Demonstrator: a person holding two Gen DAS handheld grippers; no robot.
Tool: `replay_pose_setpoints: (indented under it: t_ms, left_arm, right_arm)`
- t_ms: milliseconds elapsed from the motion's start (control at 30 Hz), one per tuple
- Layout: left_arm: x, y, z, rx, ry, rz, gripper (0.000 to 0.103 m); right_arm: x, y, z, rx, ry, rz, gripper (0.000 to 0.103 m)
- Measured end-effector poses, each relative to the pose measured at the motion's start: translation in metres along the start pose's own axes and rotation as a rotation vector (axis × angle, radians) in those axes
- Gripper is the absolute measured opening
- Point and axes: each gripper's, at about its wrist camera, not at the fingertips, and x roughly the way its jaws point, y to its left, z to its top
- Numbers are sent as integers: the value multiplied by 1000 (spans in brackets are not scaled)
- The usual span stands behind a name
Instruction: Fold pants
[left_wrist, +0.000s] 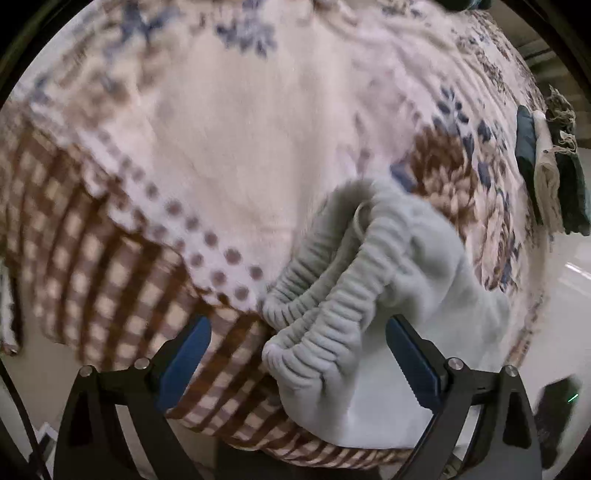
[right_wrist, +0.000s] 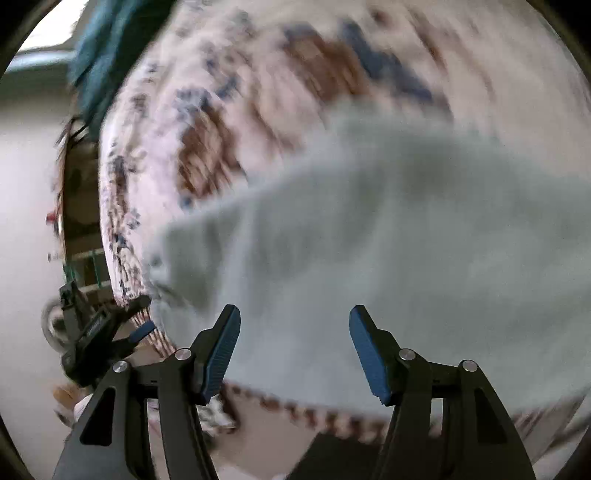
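Note:
Pale grey fleece pants (left_wrist: 424, 280) lie bunched on a floral blanket (left_wrist: 229, 140), with the ribbed elastic waistband (left_wrist: 325, 295) and a drawstring loop turned toward me. My left gripper (left_wrist: 297, 321) hovers open and wide over the waistband, and its blue pads (left_wrist: 410, 358) stand clear of the cloth. In the blurred right wrist view the pants (right_wrist: 388, 229) spread across the blanket (right_wrist: 177, 122). My right gripper (right_wrist: 293, 310) is open above them with nothing pinched. The left gripper (right_wrist: 142, 315) shows at that view's left edge.
A stack of folded clothes (left_wrist: 546, 173), dark teal, cream and dark green, sits at the bed's right edge. The blanket's brown checked border (left_wrist: 92, 266) hangs over the near edge. Teal cloth (right_wrist: 103, 48) lies at the top left, with pale floor (right_wrist: 22, 221) beside the bed.

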Motion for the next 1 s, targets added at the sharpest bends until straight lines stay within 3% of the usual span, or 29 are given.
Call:
replay_pose_setpoints:
  t_ms: [67, 133, 200, 300, 333, 400, 533, 600, 733, 800, 833, 867, 1000]
  left_arm:
    - [17, 4, -3, -9, 60, -63, 92]
    - [26, 4, -7, 3, 73, -104, 67]
    - [26, 1, -11, 38, 57, -114, 56]
    - [21, -4, -16, 76, 21, -103, 49]
    - [20, -4, -17, 89, 12, -96, 46]
    - [17, -5, -20, 117, -2, -78, 43]
    - [16, -6, -20, 167, -15, -13, 41]
    - [18, -8, -18, 187, -16, 8, 42]
    - [21, -13, -14, 187, -17, 23, 42]
    - [21, -14, -13, 184, -18, 28, 41]
    - [20, -13, -14, 180, -20, 30, 41]
    - [18, -14, -15, 177, -20, 35, 41]
    - [11, -16, -20, 182, -41, 66, 41]
  right_arm:
    - [23, -26, -22, 156, 60, 20, 64]
    - [39, -57, -42, 313, 78, 53, 64]
    - [43, -80, -54, 396, 27, 66, 64]
    - [49, -90, -56, 409, -7, 23, 43]
    - [49, -93, -59, 431, -1, 11, 27]
    - [41, -100, -71, 488, -21, 53, 24]
    - [16, -118, -88, 556, -111, 45, 26]
    - [17, -131, -87, 592, -126, 31, 43]
    - [32, -150, -73, 604, -153, 77, 45]
    - [37, -156, -72, 639, -181, 105, 39]
    - [37, -155, -74, 635, -196, 99, 24]
    - [33, -152, -77, 617, -211, 89, 17]
    - [9, -122, -101, 496, -268, 38, 14]
